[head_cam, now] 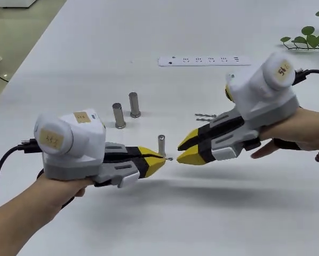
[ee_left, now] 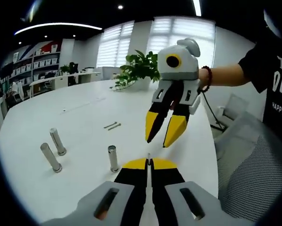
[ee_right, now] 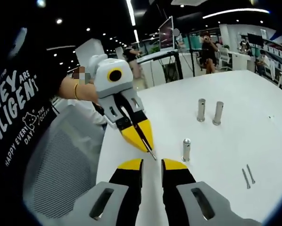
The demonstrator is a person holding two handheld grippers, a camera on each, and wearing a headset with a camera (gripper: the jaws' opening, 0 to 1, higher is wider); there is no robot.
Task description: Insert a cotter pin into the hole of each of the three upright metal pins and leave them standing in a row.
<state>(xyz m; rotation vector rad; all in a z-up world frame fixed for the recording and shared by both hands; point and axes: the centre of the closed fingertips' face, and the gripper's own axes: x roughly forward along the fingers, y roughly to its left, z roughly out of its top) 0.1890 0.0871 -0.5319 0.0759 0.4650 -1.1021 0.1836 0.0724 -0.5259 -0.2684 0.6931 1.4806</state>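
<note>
1. Left gripper (head_cam: 160,160): jaws shut on a cotter pin (head_cam: 168,158). The cotter pin is thin, bright wire, and only its tip shows past the yellow tips. It is held above the worktop (head_cam: 229,213), just beside the near pin (head_cam: 161,144).
2. Right gripper (head_cam: 182,153): jaws narrowly apart, holding nothing. Its tips face the cotter pin's tip, close but apart.
3. Risk: very little wire is exposed. If the right jaws take it, they may miss or pinch it skew, and the cotter pin then drops or bends. Cause: thin wire, short purchase.
4. Risk: both grippers' tips sit right by the near pin. A sideways nudge would likely topple it. Cause: a tall body standing free on a small flanged foot.
5. Near pin: upright grey metal cylinder with no cotter through it. The cross hole is too small to make out. A misaimed wire would probably push the pin over rather than enter.
6. Middle pin (head_cam: 119,116) and far pin (head_cam: 134,104): both upright and near each other, well apart from the near pin and not in line with it. No cotter is visible in either.
7. Spare cotters (head_cam: 205,116): two lie flat on the worktop beyond the right gripper.
</note>
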